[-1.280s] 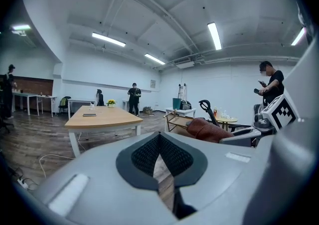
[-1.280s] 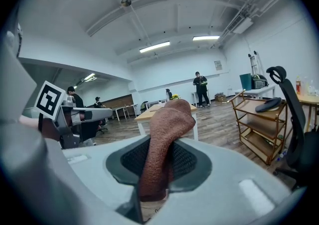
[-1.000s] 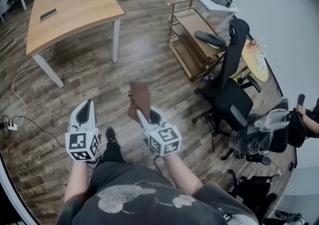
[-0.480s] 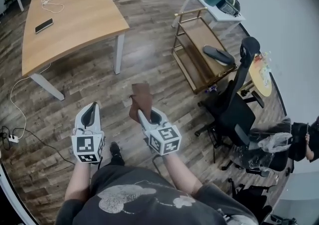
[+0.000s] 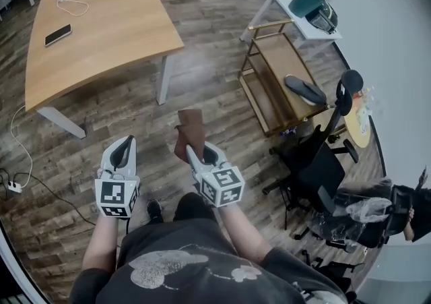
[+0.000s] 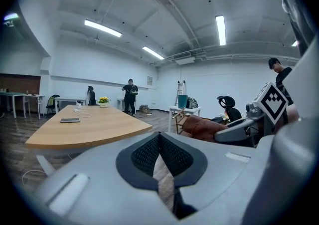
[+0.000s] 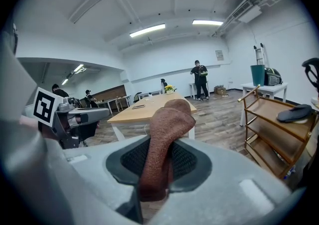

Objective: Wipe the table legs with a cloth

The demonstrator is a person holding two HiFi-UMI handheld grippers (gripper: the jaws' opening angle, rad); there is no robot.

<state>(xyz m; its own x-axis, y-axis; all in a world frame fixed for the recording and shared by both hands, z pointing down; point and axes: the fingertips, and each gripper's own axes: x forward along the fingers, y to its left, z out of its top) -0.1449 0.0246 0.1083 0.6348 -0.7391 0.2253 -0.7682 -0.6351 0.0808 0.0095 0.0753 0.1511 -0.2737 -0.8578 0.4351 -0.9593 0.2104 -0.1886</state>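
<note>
The wooden table [image 5: 101, 26] stands ahead at the upper left on white legs. Its near right leg [image 5: 163, 80] and its near left leg [image 5: 60, 122] both show. My right gripper [image 5: 195, 154] is shut on a brown cloth [image 5: 190, 133], which sticks up and forward out of the jaws. In the right gripper view the cloth [image 7: 167, 134] fills the middle between the pads, with the table [image 7: 144, 110] and a leg [image 7: 117, 132] beyond it. My left gripper [image 5: 122, 145] is held level beside it with its jaws together and nothing in them [image 6: 159, 136].
A gold shelf cart [image 5: 276, 87] with a dark slipper-like thing stands to the right. A black office chair [image 5: 316, 144] is behind it. A white side table [image 5: 296, 6] is at the back. Cables and a power strip [image 5: 13, 187] lie on the floor at left. A phone [image 5: 57, 34] lies on the table.
The table, cart and chair have shifted in the head view as the person steps forward. Both grippers keep their pose; the cloth stays clamped in the right one.
</note>
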